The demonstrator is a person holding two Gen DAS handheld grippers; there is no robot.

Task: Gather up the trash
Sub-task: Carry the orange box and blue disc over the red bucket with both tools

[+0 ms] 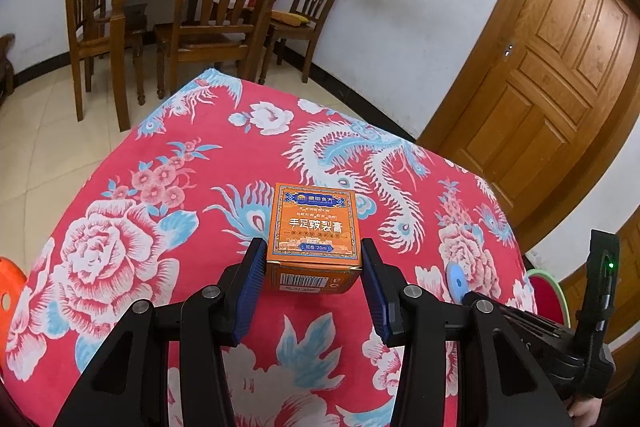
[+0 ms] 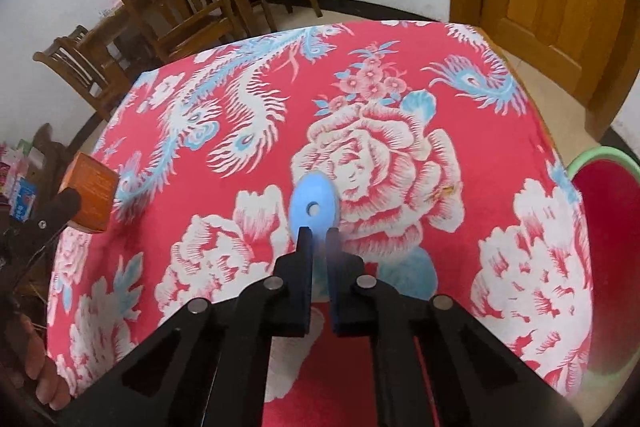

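Observation:
An orange ointment box point(image 1: 314, 235) stands on the red floral tablecloth point(image 1: 192, 163). My left gripper point(image 1: 314, 251) has a blue pad against each side of the box, shut on it. The box also shows at the left in the right wrist view point(image 2: 90, 193). My right gripper point(image 2: 319, 233) is shut on a flat light-blue oval piece with a hole point(image 2: 314, 209), held over the cloth. That piece also shows in the left wrist view point(image 1: 456, 281), at the right gripper's tip.
A red bin with a green rim point(image 2: 600, 235) stands beside the table's right edge; it also shows in the left wrist view point(image 1: 548, 291). Wooden chairs point(image 1: 224, 7) and a dining table stand behind. A wooden door point(image 1: 560, 67) is at the right. An orange stool point(image 1: 10, 287) sits left.

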